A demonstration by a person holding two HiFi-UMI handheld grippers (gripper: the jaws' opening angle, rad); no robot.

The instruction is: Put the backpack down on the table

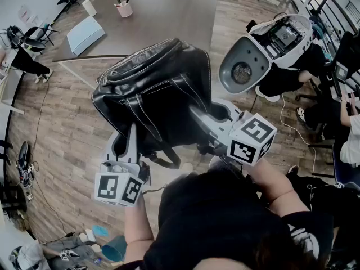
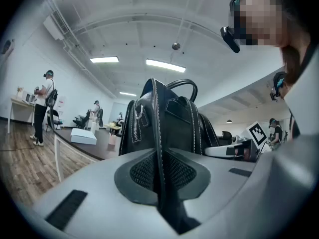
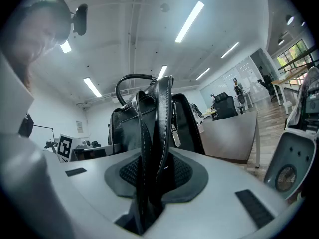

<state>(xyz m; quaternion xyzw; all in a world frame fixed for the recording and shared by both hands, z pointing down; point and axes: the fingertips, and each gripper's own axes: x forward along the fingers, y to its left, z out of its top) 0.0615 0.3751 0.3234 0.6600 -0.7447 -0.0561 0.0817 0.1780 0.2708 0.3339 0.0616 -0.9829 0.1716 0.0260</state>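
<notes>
black backpack [image 1: 157,89], probably straps [image 2: 158,133], pinched in left gripper [image 2: 159,180], right gripper [image 3: 149,183]

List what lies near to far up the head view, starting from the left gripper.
left gripper → black backpack → brown table → pink pen cup

Head cam sits above the person, facing steeply down: backpack [image 1: 157,94] dead centre and close, table [image 1: 163,16] at 12 o'clock, left gripper [image 1: 133,129] at 7, right gripper [image 1: 194,112] at 4. Left gripper cam looks level along its own jaws with the backpack right up against the lens, table at 9, right gripper's marker cube [image 2: 256,132] at 3; right gripper cam mirrors that, with table at 3 and left gripper's marker cube [image 3: 65,146] at 9. All three share the backpack and the table.
</notes>
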